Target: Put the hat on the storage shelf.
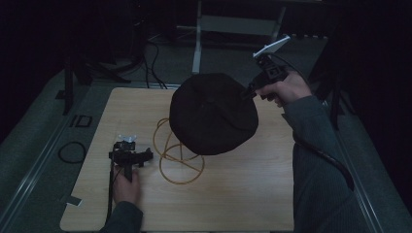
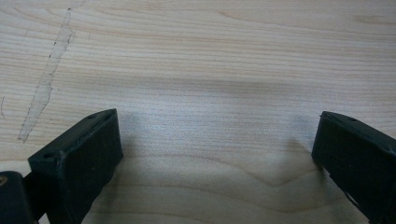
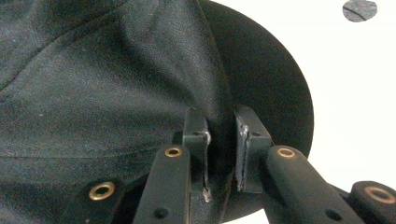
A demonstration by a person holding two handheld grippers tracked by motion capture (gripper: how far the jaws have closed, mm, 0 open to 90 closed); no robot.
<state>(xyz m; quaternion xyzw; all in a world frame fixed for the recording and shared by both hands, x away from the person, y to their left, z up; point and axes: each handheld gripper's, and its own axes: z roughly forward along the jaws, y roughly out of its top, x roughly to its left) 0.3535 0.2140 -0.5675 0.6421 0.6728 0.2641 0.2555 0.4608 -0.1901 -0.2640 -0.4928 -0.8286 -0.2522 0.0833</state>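
Note:
A black cap (image 1: 212,114) hangs in the air over the middle of the wooden table (image 1: 252,194). My right gripper (image 1: 248,92) is shut on its edge at the upper right. In the right gripper view the two jaws pinch a fold of the dark cap (image 3: 93,84), with my right gripper (image 3: 221,140) pressed tight on the fabric. My left gripper (image 1: 130,156) rests low on the table at the left, held by a hand. In the left gripper view, my left gripper (image 2: 217,144) stands open over bare wood, with nothing between the jaws.
A loop of yellow cord (image 1: 180,162) lies on the table under and in front of the cap. A black cable ring (image 1: 72,152) lies on the floor to the left. Metal stand legs (image 1: 197,43) and dark cables sit beyond the far edge.

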